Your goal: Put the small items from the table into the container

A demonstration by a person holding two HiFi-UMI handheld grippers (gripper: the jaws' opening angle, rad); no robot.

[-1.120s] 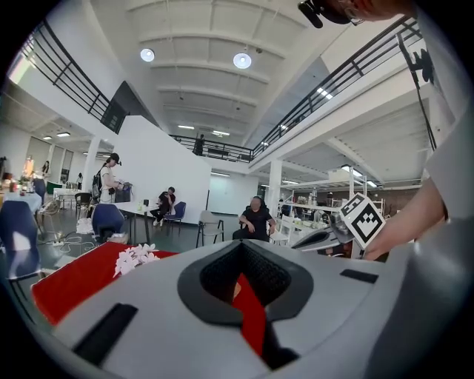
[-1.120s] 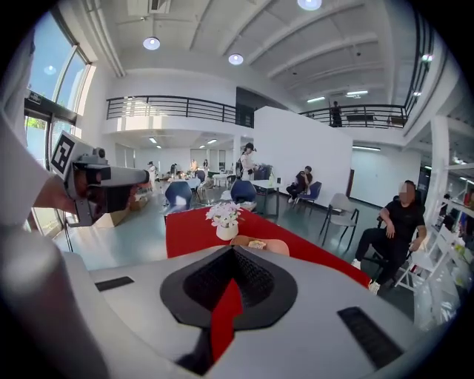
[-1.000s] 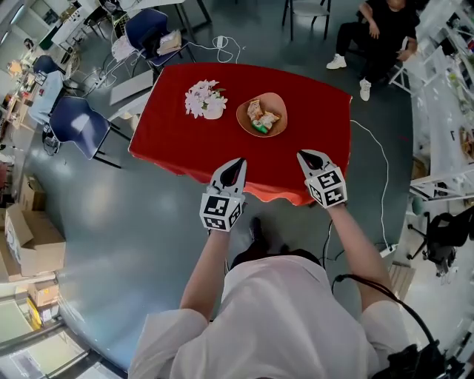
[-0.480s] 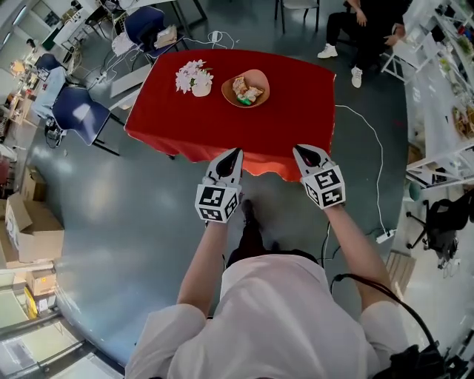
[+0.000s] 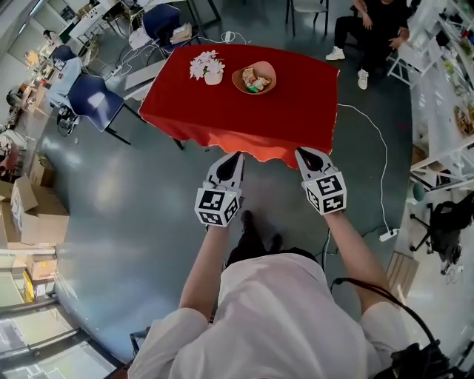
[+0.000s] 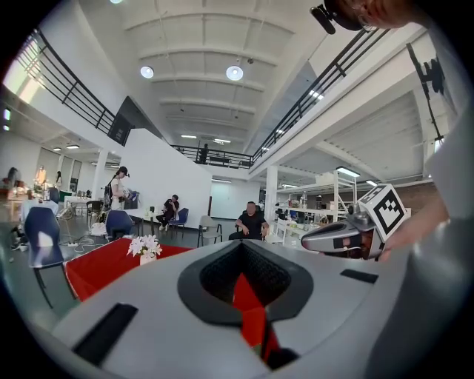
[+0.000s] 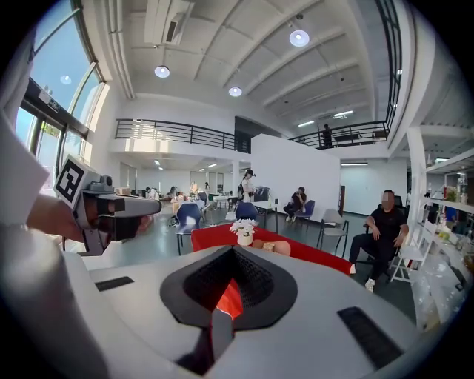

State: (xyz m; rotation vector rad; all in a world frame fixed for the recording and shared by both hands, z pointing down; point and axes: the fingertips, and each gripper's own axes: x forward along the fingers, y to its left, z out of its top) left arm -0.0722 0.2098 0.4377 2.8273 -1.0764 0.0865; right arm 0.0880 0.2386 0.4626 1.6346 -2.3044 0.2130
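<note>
A red-clothed table stands far ahead. On it sits a tan bowl holding several small items, beside a white flower vase. Both grippers hover side by side over the grey floor, short of the table's front edge. My left gripper has its jaws together with nothing in them. My right gripper is shut and empty too. The right gripper view shows the vase and bowl far off on the table, with the left gripper's body at the left. In the left gripper view only the vase shows.
Blue chairs stand left of the table and another behind it. A person in black sits at the back right. A cable runs across the floor on the right, cardboard boxes lie at the left, and shelving lines the right.
The table has slid up and away in the head view. Both grippers, earlier over its front edge, are now over the floor, apart from it. Jaws stayed shut.
</note>
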